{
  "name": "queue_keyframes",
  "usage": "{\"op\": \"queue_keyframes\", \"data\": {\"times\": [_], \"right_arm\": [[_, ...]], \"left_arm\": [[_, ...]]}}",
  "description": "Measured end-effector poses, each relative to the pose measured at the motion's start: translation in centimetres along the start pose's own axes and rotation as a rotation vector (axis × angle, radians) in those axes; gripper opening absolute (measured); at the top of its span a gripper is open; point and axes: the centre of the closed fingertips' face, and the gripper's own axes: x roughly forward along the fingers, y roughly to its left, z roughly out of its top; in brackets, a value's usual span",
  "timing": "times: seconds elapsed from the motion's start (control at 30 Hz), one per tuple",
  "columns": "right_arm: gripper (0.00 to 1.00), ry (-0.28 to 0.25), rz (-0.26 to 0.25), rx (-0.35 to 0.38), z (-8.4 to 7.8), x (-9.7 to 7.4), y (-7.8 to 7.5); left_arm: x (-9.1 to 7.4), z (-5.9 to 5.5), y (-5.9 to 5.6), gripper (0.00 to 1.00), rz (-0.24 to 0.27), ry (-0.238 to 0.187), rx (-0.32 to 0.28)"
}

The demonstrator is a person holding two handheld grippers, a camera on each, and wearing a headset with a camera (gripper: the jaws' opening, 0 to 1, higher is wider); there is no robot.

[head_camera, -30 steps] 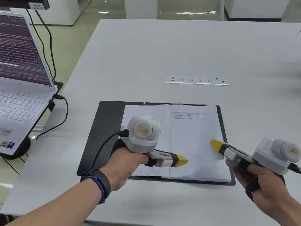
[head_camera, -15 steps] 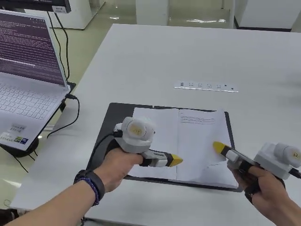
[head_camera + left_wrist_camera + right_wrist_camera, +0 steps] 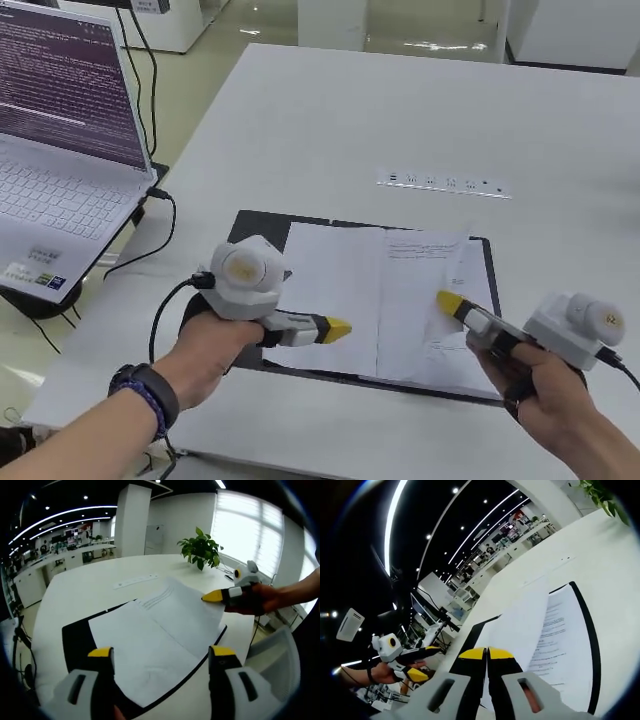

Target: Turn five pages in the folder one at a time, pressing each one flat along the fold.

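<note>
A black folder [image 3: 251, 234] lies open on the white table [image 3: 350, 110], with white pages [image 3: 330, 290] on both sides of the fold. My right gripper [image 3: 448, 302] is shut on the lower edge of the right-hand page [image 3: 435, 270], which bows up off the stack. In the right gripper view the yellow tips [image 3: 486, 654] pinch that page [image 3: 520, 620] edge-on, above the printed sheet [image 3: 560, 635]. My left gripper [image 3: 336, 329] hovers open over the left page near the folder's front edge. Its jaws [image 3: 161, 652] stand wide apart above the pages [image 3: 150, 645], facing the right gripper [image 3: 220, 596].
An open laptop [image 3: 60, 150] sits at the table's left, its cable [image 3: 160, 240] running toward the folder's corner. A white power strip [image 3: 445, 184] lies just beyond the folder. A potted plant [image 3: 200, 547] stands at the table's far end.
My left gripper has drawn back from the fold to over the left page. The right gripper has carried the pinched page edge slightly toward the fold. The head camera has shifted.
</note>
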Motion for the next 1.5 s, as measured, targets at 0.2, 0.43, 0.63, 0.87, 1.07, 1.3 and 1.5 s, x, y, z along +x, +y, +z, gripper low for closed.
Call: {"op": "queue_keyframes", "data": {"times": [0.2, 0.43, 0.63, 0.87, 1.07, 1.3, 1.5], "right_arm": [[0.00, 0.020, 0.017, -0.002, -0.5, 0.9, 1.1], [0.00, 0.034, 0.035, -0.012, -0.9, 1.8, 2.4], [0.00, 0.040, 0.046, -0.012, -1.4, 2.6, 3.3], [0.00, 0.055, 0.059, -0.017, -2.1, 3.4, 4.4], [0.00, 0.066, 0.081, -0.018, -2.9, 4.2, 5.5], [0.00, 0.101, 0.105, -0.023, -4.3, 5.5, 6.8], [0.00, 0.128, 0.129, -0.020, -5.5, 6.8, 8.0]], "left_arm": [[-1.8, -0.3, 1.9, 0.77, 0.043, -0.023, -0.030], [-3.3, -0.8, 3.6, 0.77, 0.074, -0.037, -0.051], [-4.1, -1.0, 4.0, 0.77, 0.079, -0.043, -0.050], [-5.0, -1.0, 4.4, 0.78, 0.077, -0.057, -0.051], [-6.3, -1.2, 5.2, 0.78, 0.088, -0.073, -0.061], [-8.1, -1.7, 6.4, 0.78, 0.118, -0.085, -0.079], [-8.8, -2.1, 6.7, 0.78, 0.130, -0.091, -0.090]]}}
